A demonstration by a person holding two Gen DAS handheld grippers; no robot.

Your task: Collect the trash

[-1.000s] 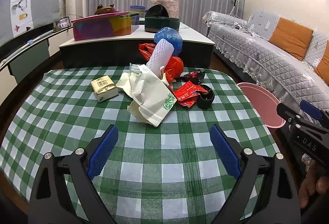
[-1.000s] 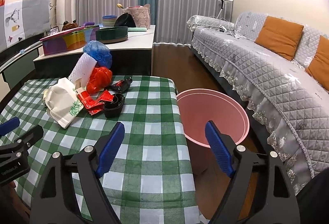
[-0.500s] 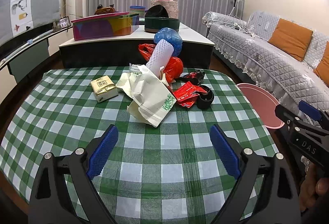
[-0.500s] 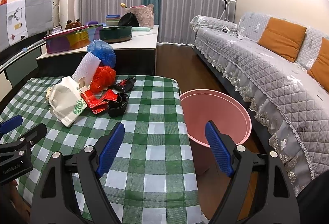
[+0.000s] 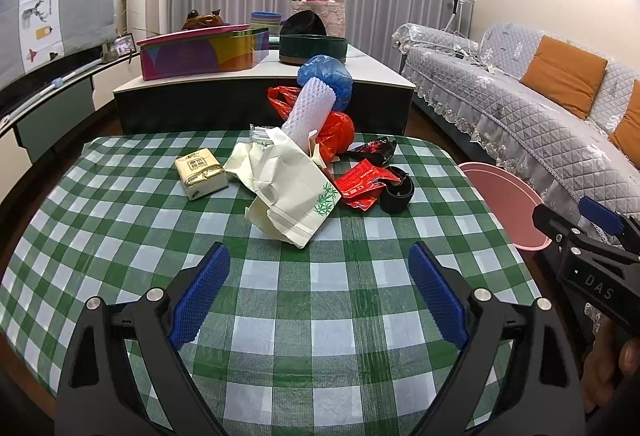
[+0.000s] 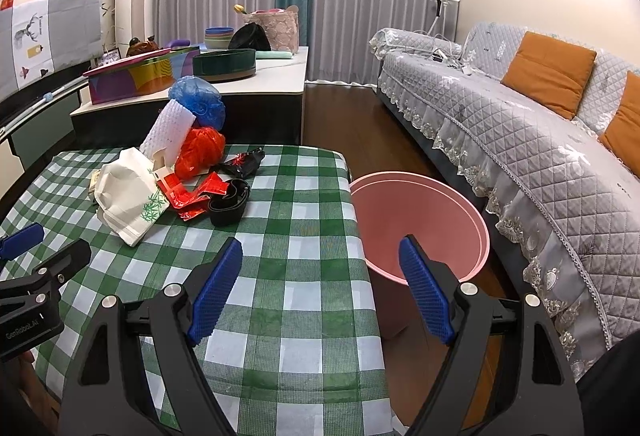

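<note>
Two hand-held grippers above a table (image 5: pixel 100 203) covered in green-and-white check cloth. The left gripper (image 5: pixel 318 290) is angled downward over the near edge, jaws wide apart with nothing between the blue pads (image 5: pixel 200 292); the cloth shows through the gap. The right gripper (image 6: pixel 320 288) is likewise angled downward over the table's near right corner, jaws wide apart and empty, one pad above the cloth and the other in line with the pink bin (image 6: pixel 424 211). In the left view the right gripper appears at the right margin, beyond the table's right edge, with part of a hand (image 5: pixel 608 368) below it; in the right view the left gripper shows at the left margin, over the near left part of the table. The trash lies in a heap toward the far edge, well apart from both grippers: a cream paper bag (image 5: pixel 288 191) with a bamboo print, a white foam sleeve (image 5: pixel 308 107) leaning upright, a red plastic bag (image 5: pixel 336 131), a blue bag (image 5: pixel 326 77) behind it, red wrappers (image 5: pixel 362 183), a black wrapper (image 5: pixel 374 147) and a black ring (image 5: pixel 398 191). A tissue pack (image 5: pixel 200 173) lies just left of the heap. The bin stands on the floor beside the table's right edge; its visible interior is bare.
</note>
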